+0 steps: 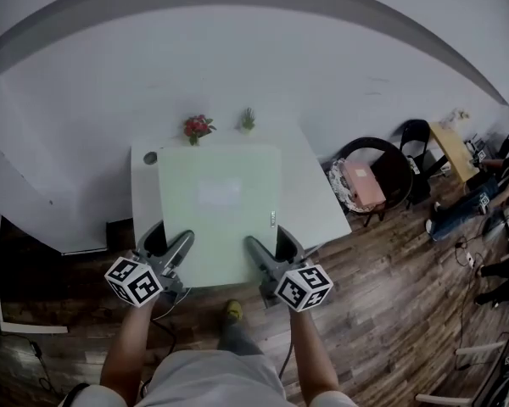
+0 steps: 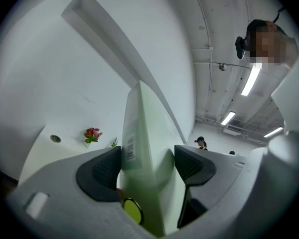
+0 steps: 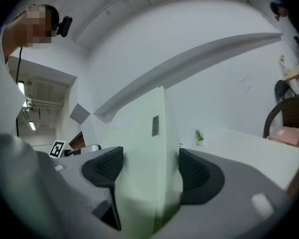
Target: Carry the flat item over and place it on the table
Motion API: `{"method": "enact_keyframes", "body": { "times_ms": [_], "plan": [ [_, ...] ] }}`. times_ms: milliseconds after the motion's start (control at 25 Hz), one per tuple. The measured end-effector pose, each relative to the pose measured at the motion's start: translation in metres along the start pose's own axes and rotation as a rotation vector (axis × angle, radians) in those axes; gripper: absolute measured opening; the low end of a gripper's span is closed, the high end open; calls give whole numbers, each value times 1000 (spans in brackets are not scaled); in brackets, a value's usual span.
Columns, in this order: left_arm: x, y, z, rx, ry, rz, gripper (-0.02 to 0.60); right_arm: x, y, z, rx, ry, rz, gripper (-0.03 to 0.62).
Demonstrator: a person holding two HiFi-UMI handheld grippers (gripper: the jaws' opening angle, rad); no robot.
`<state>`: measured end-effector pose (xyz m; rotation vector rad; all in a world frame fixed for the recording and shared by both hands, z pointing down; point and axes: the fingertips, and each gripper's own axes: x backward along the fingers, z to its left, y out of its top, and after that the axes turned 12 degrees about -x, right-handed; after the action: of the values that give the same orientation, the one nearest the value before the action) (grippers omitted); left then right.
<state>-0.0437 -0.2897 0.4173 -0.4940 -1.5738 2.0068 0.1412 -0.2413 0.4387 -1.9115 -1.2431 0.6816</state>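
A pale green flat board (image 1: pixel 219 210) is held level over the white table (image 1: pixel 318 206), covering most of its top; I cannot tell whether it touches the table. My left gripper (image 1: pixel 171 239) is shut on the board's near left edge and my right gripper (image 1: pixel 267 241) on its near right edge. In the left gripper view the board (image 2: pixel 144 128) stands edge-on between the dark pads of the left gripper (image 2: pixel 147 166), with a barcode label on it. In the right gripper view the board (image 3: pixel 144 133) fills the gap of the right gripper (image 3: pixel 147 171).
A small pot of red flowers (image 1: pixel 197 128) and a little green plant (image 1: pixel 248 121) stand at the table's far edge by the wall. A round grommet (image 1: pixel 150 158) sits at the far left corner. A chair with a pink cushion (image 1: pixel 365 185) stands to the right on the wooden floor.
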Motion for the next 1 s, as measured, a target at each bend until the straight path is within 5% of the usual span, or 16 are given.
{"method": "enact_keyframes", "body": {
  "times_ms": [560, 1000],
  "plan": [
    [-102, -3, 59, 12, 115, 20, 334, -97, 44, -85, -39, 66, 88, 347],
    [-107, 1, 65, 1, 162, 30, 334, -112, 47, -91, -66, 101, 111, 347]
  ]
}}
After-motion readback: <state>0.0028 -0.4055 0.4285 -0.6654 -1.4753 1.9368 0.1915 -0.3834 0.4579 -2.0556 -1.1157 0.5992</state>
